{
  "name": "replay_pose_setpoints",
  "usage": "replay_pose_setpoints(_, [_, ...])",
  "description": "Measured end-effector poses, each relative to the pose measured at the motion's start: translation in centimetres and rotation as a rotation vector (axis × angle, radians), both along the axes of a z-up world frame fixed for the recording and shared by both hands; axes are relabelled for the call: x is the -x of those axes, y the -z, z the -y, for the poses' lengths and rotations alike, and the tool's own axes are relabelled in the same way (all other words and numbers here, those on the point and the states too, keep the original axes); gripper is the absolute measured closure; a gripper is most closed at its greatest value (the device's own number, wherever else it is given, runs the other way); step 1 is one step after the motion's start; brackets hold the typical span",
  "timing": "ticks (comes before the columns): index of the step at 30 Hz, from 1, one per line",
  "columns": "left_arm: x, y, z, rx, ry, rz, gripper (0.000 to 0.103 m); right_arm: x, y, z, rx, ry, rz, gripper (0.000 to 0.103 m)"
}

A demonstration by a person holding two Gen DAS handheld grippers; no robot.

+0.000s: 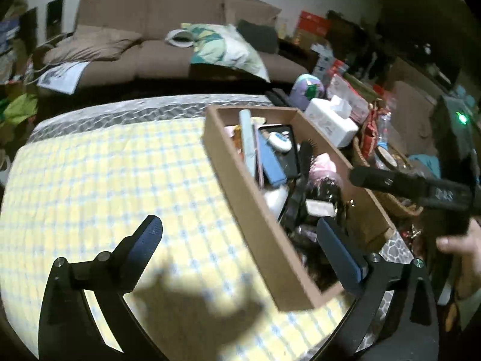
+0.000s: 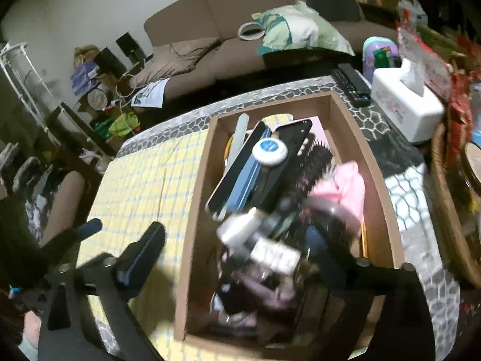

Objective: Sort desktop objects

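Observation:
A brown cardboard box [image 1: 240, 180] [image 2: 192, 204] stands on a yellow checked cloth [image 1: 105, 180] [image 2: 144, 174]. It is crammed with items: long nail files [image 2: 237, 168], a round white and blue tin [image 2: 268, 152], a black phone [image 2: 288, 150], a black hairbrush [image 2: 318, 156], a pink cloth [image 2: 345, 189] and small bottles [image 2: 240, 228]. My left gripper [image 1: 240, 240] is open, its jaws straddling the box's near wall. My right gripper [image 2: 240, 246] is open above the box's near end; its right finger is blurred. It also shows at the right of the left wrist view [image 1: 405, 185].
A white tissue box [image 2: 405, 108], two black remotes [image 2: 351, 87] and a purple container [image 2: 378, 51] stand behind the box. A wicker basket [image 2: 445, 204] of clutter lies to the right. A brown sofa [image 2: 240, 39] with cushions runs behind the table.

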State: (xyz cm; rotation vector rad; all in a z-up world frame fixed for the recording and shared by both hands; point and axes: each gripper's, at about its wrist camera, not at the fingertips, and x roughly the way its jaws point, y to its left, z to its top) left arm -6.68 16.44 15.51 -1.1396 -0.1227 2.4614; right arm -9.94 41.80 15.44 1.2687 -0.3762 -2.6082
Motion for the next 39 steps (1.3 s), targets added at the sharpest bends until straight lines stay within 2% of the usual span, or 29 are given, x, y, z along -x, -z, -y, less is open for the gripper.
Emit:
replay_pose_setpoints(3, [-2.6, -0.8, 1.4, -0.003, -0.031, 0.007, 0.000, -2.6, -0.2, 1.0, -0.014, 0.020, -0.018, 0.000])
replay_pose_setpoints(10, [-7.1, -1.8, 3.8, 0.009, -0.080, 0.002, 0.000, -7.2, -0.5, 3.7, -0.133, 0.028, -0.040, 0.000])
replay_pose_setpoints(18, [-10.2, -2.1, 7.5, 0.013, -0.137, 0.006, 0.000, -10.5, -1.3, 7.2, -0.202, 0.015, -0.076, 0.000])
replay_pose_setpoints(21, [-11.1, -2.2, 8.9, 0.025, -0.160, -0.005, 0.000, -11.3, -1.7, 9.0, -0.211, 0.003, -0.086, 0.000])
replay_pose_setpoints(23, [-11.6, -1.9, 9.8, 0.032, -0.175, -0.012, 0.000, -11.5, -1.4, 10.8, -0.181, -0.006, -0.078, 0.000])
replay_pose_setpoints(27, [-12.0, 0.3, 11.3, 0.075, -0.211, -0.006, 0.000, -11.7, 0.8, 14.0, -0.172, -0.028, -0.072, 0.000])
replay_pose_setpoints(32, [-11.8, 5.4, 13.2, 0.145, -0.266, 0.027, 0.000, -11.4, 5.9, 17.2, -0.191, -0.041, -0.049, 0.000])
replay_pose_setpoints(39, [-11.2, 10.6, 15.1, 0.194, -0.300, 0.060, 0.000, -10.8, 11.7, 20.0, -0.270, -0.063, -0.023, 0.000])
